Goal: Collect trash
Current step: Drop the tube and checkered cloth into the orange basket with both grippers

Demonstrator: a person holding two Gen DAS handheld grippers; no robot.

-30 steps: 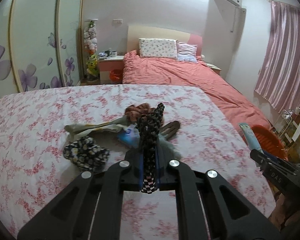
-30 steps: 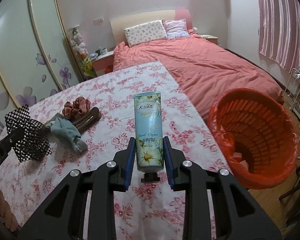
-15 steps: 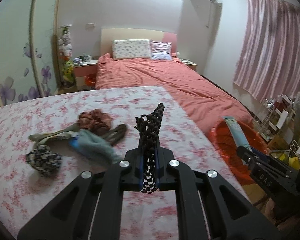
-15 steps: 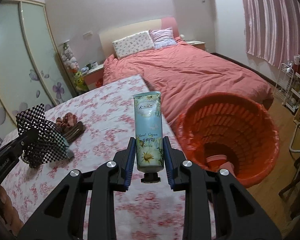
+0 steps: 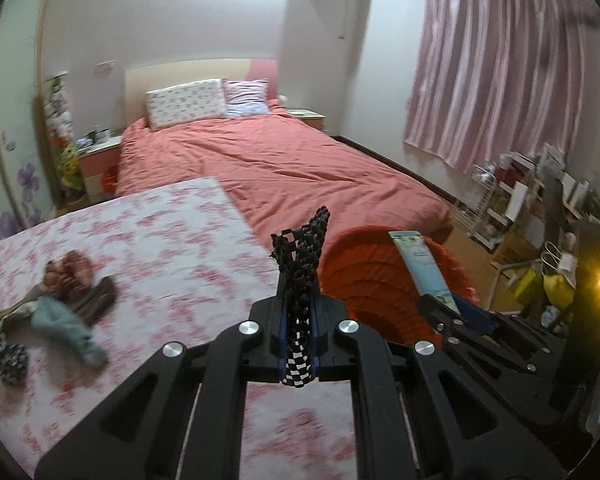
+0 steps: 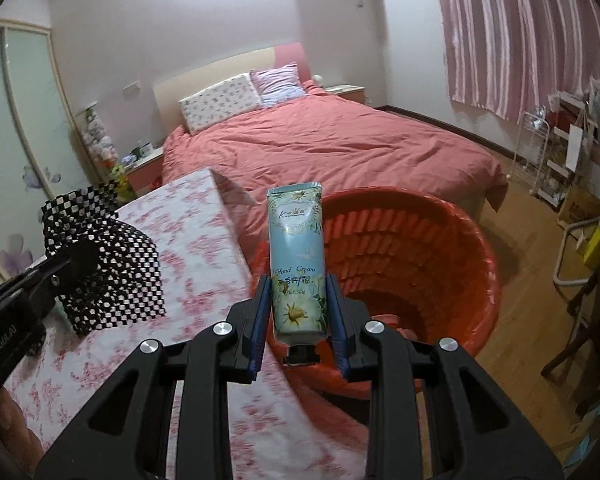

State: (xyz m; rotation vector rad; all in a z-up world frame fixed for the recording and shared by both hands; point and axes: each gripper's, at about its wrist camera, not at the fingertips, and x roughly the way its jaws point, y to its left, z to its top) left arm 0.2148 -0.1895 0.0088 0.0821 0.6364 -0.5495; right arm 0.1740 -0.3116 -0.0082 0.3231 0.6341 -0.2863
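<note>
Blue tube (image 6: 297, 264) between hand-held gripper (image 6: 298, 316) pads.

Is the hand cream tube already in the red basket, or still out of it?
Out. The hand cream tube stands cap-down, clamped in the right gripper, in front of the red basket.

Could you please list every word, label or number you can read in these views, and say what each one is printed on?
"Hand Cream": on the blue tube held in the right gripper.
Brand line near the tube's top, starting with "K": too small to read.
Line under "Hand Cream": unclear.
White lettering on the left gripper's body at the right wrist view's edge: too blurred.
</note>
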